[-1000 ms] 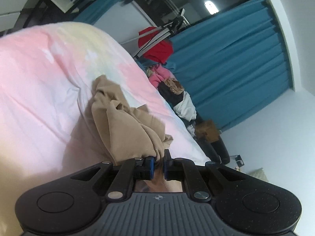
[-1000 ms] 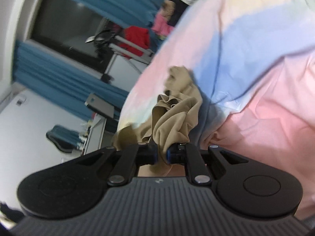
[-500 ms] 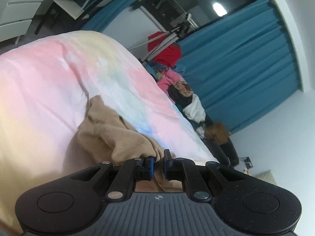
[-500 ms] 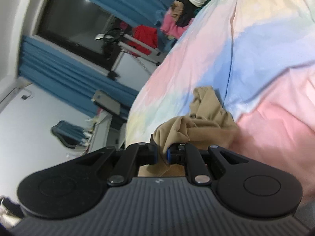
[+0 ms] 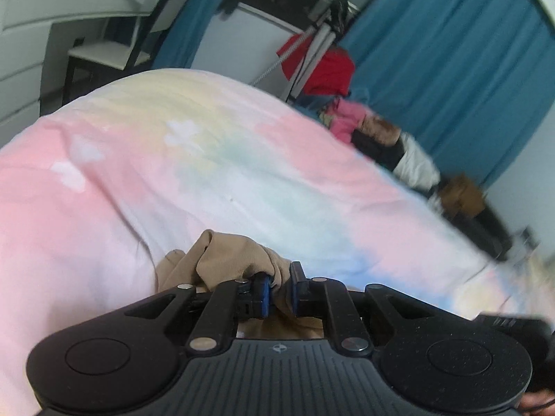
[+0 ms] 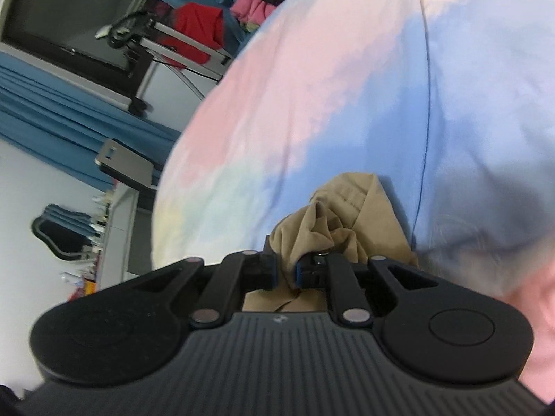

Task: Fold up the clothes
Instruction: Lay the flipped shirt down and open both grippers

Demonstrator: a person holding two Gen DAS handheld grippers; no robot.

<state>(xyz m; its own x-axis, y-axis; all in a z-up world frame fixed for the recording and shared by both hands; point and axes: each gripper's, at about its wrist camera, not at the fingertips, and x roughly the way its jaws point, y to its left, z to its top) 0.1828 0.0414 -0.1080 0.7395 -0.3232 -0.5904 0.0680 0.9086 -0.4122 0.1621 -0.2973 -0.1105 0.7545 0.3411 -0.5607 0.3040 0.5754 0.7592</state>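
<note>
Gathered lower and closer than a second ago, the soft tan garment bunches in limp folds on my pastel tie-dye bedsheet. My left gripper and right gripper each pinch its cloth, seemingly; blue pleated curtains hang beyond.

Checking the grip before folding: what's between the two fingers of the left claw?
A bunched fold of the tan fabric garment sits pinched in the left claw, shown in the left wrist view.

A pastel tie-dye sheet fronts blue curtains, a white chair and a red garment
</note>
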